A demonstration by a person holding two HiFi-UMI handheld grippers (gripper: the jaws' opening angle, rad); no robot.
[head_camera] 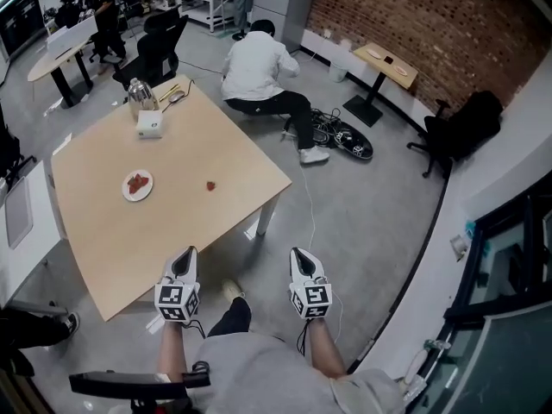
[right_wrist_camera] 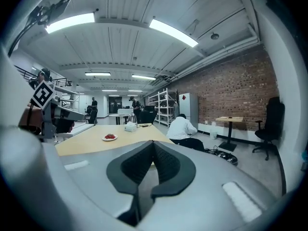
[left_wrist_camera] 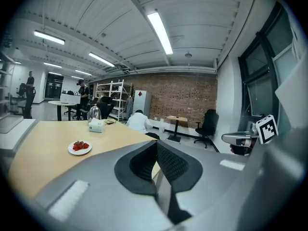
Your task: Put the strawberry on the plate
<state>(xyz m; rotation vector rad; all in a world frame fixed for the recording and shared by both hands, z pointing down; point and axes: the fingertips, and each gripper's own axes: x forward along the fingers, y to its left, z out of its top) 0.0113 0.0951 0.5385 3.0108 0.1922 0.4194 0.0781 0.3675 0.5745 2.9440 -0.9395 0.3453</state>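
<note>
Both the left gripper [head_camera: 186,255] and the right gripper [head_camera: 298,254] are hovering with jaws closed together, gripping nothing; the strawberry [head_camera: 210,185] is lying on the table [head_camera: 216,136], apart from the plate [head_camera: 127,190].

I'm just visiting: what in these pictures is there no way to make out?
- Plate, head view: the berries on it are too small to count.
- Loose strawberry: absent from both gripper views, apparently behind the bodies of the left gripper and right gripper.
- Crouching person, head view: their own back hides what they handle.
- Small items beyond the tissue box, head view: too small to name.
</note>
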